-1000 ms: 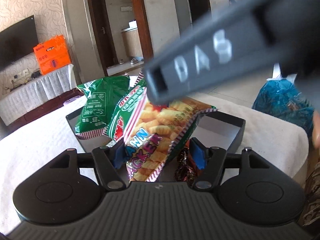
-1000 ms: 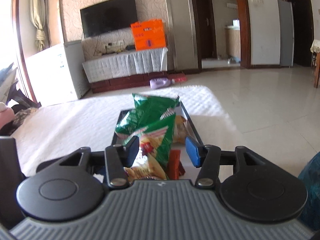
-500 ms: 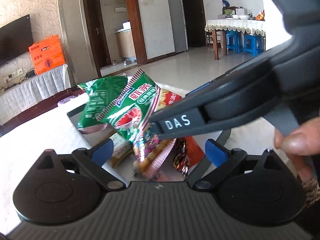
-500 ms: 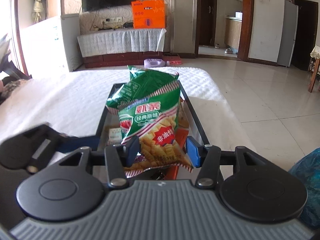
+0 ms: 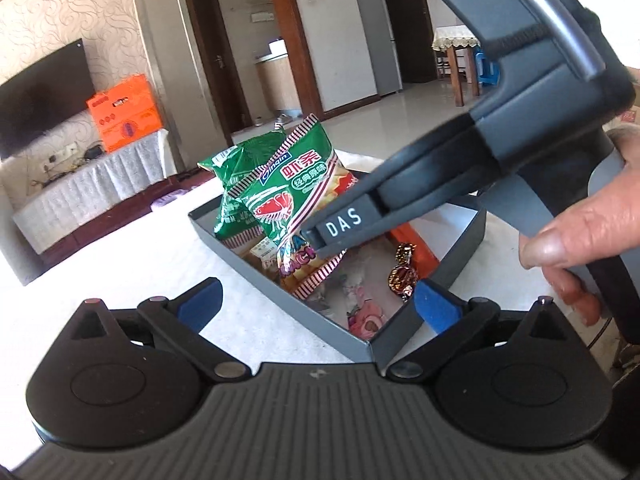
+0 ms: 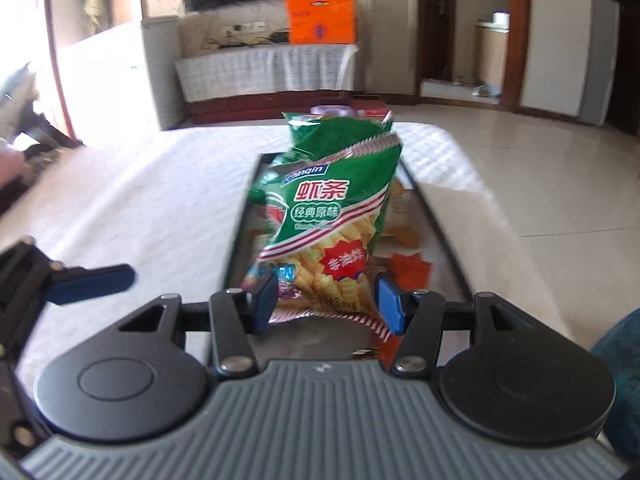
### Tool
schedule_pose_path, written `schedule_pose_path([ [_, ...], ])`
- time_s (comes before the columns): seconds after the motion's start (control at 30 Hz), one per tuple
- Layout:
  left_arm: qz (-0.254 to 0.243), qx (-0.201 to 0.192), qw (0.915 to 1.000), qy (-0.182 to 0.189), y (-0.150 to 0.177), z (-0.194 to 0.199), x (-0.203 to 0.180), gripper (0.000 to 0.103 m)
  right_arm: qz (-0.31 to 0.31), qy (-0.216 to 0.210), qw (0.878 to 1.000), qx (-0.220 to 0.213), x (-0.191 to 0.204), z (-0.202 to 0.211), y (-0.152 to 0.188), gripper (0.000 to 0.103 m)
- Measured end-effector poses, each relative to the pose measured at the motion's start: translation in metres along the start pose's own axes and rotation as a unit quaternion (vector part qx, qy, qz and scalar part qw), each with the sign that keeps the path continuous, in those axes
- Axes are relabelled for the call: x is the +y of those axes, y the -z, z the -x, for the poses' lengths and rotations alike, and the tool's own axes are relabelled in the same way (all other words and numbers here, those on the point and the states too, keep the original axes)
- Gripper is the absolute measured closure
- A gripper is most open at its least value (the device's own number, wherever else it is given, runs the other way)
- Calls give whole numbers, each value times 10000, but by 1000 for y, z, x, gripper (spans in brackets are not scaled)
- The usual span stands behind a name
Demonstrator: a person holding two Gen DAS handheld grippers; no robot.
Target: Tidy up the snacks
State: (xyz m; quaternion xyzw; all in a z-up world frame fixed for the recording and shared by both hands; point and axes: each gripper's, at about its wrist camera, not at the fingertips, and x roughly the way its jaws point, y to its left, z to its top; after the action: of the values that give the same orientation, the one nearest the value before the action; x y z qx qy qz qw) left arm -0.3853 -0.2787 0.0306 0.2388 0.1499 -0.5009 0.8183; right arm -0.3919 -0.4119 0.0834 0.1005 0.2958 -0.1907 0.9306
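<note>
Since a second ago the left gripper (image 5: pixel 316 304) has let go of the shrimp-stick bag (image 6: pixel 332 224) and drawn back, its jaws now spread wide and still opening with nothing between them. Over on the right gripper (image 6: pixel 326 300) the jaws are easing apart too; the bag's bottom edge sits between the blue pads (image 6: pixel 387 300), though whether they still press it I cannot tell. That bag stands upright in the grey tray (image 5: pixel 464 248) on the white cloth (image 5: pixel 132 264). Two green bags show, the second green bag (image 5: pixel 232 188) behind the first. One gold-wrapped candy (image 5: pixel 402 274), one orange packet (image 5: pixel 416 246)
</note>
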Motion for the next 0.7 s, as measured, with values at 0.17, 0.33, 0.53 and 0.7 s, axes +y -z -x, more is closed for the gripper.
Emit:
schedule_pose_path([
  [0.17,133,17,9998,-172,0,6,0,0,-79,29,9998,162,-2,4,5,48],
  [0.33,513,33,9960,-731,-7,18,3,0,-220,219,9993,189,-9,13,13,46],
  [0.53,654,92,9947,-787,-11,39,1,0,-523,237,9983,60,-14,26,22,28],
  [0.7,973,0,9903,-992,-9,65,7,0,-646,471,9967,-168,-18,42,26,28],
])
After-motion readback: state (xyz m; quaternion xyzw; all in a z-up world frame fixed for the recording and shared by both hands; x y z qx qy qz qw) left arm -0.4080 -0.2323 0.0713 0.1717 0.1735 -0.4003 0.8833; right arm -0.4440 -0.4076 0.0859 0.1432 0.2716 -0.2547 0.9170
